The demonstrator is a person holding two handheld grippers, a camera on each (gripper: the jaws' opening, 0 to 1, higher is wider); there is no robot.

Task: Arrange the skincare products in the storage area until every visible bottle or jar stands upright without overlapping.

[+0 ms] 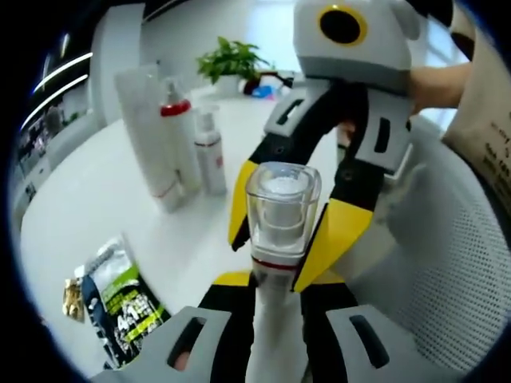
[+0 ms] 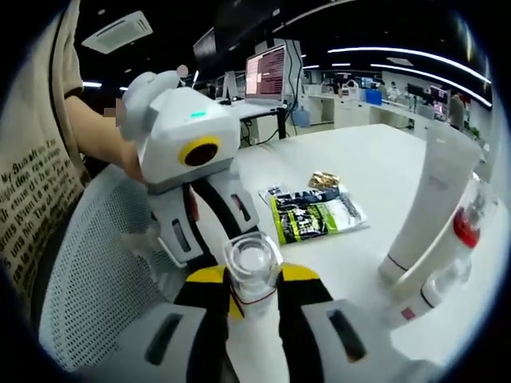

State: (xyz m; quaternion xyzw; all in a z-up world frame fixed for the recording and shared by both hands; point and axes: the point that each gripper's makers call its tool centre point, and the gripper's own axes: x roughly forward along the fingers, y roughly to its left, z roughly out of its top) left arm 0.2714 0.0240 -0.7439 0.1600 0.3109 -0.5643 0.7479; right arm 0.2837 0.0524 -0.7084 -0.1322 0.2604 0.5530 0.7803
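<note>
Both tools clamped on one clear-capped bottle [image 1: 281,209]: left tool [image 1: 271,319] at its body, right tool [image 1: 297,227] near the cap. Mid-transfer, I judge. Next: stand it upright on the tabletop [image 1: 96,199] beside the standing bottles [image 1: 188,140].

My left gripper [image 1: 275,319] and right gripper [image 2: 254,315] have matt grey plastic shells and glossy yellow-and-black plastic jaws. The bottle [image 1: 279,231] held at frame centre has a clear, glossy plastic cap over a smooth white plastic body. The table [image 1: 104,199] is a smooth white surface with a faint sheen. At upper left of the left gripper view, the tall tube [image 1: 148,136] is satin white plastic. The sachet [image 1: 124,299] at lower left is glossy printed foil. The chair back [image 2: 104,271] is perforated white mesh. My shirt [image 2: 36,183] is matt printed cloth.
</note>
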